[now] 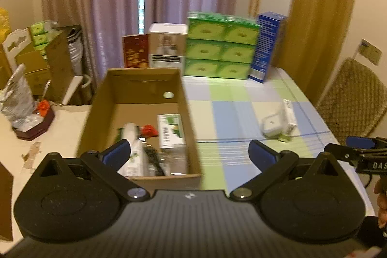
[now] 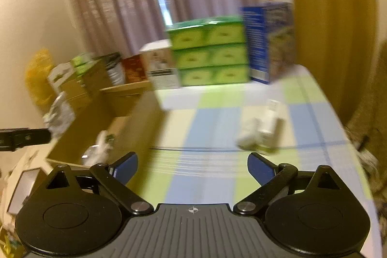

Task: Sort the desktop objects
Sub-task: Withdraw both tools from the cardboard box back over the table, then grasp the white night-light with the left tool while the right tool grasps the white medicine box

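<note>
An open cardboard box [image 1: 101, 103] stands on the table's left side and holds a white tube [image 1: 131, 134], a red packet [image 1: 148, 130], a green-and-white carton [image 1: 171, 131] and dark items. My left gripper [image 1: 189, 152] is open and empty above the box's near right corner. A small white cube [image 1: 272, 125], a white carton [image 1: 290, 116] and a small green item [image 1: 284, 137] lie together on the checked cloth at right. My right gripper [image 2: 192, 167] is open and empty over the cloth; the same white items [image 2: 262, 129] lie ahead to its right. The right view is blurred.
Stacked green boxes [image 1: 219, 46], a blue box [image 1: 267, 46], a white box [image 1: 167, 45] and a red card [image 1: 135, 51] stand along the table's far edge. A chair [image 1: 355, 98] is at right. Cartons and a foil bag [image 1: 17, 96] crowd the left.
</note>
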{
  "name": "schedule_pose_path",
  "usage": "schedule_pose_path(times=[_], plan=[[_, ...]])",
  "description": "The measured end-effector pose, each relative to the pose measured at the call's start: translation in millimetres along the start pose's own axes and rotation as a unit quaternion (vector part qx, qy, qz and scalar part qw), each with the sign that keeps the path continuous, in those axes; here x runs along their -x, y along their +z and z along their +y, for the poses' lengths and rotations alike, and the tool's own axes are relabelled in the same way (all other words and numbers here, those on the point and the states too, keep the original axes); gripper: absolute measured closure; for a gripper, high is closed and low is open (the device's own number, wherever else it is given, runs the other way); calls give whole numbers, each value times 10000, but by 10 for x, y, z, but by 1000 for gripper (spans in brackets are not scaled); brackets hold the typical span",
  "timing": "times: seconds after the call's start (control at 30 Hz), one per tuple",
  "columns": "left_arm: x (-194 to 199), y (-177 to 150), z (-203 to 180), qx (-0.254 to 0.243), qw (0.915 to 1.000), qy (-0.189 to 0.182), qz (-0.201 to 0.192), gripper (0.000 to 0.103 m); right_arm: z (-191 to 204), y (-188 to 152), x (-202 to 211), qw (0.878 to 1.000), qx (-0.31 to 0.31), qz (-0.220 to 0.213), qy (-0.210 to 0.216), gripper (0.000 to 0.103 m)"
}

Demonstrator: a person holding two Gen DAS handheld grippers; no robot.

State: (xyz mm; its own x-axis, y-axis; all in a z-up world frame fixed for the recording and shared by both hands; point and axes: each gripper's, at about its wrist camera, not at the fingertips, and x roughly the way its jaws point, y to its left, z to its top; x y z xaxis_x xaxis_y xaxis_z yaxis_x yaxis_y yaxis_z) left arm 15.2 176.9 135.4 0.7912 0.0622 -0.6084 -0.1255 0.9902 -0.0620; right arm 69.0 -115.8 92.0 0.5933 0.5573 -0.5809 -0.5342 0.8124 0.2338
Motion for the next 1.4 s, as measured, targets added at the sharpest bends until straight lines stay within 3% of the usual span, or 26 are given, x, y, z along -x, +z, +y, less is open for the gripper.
schedule_pose_path(times=[0.27, 0.47, 0.6, 0.77, 0.97, 1.23, 1.4], plan=[[-154, -32, -607, -356, 9986, -383, 74, 1, -674, -96, 271, 9977, -477, -65, -473, 4], [-421, -70, -991, -469, 9970, -572, 212, 1, -973, -90, 305, 9957, -701, -101, -595, 4], [-693, -107, -1198, -494, 9961, -649, 322, 1, -1090, -50, 193, 9952, -750, -78, -617, 4], [-1103, -186, -1437, -763, 9947, -495, 486, 1, -1199, -19, -73, 9951, -691, -59, -712, 4], [-1636, -271, -1525, -555, 9938, -632, 725, 1, -1283, -20, -489, 9947, -609, -51, -833, 4], [-2263, -334, -1532, -368, 9968, -516, 492, 4, -1309, -36, -1024, 9937, -533, -92, -982, 26], [-2531, -398, -1522, -471, 9975, -434, 288, 3, -1316, -56, -1301, 9944, -446, 39, -955, 33]])
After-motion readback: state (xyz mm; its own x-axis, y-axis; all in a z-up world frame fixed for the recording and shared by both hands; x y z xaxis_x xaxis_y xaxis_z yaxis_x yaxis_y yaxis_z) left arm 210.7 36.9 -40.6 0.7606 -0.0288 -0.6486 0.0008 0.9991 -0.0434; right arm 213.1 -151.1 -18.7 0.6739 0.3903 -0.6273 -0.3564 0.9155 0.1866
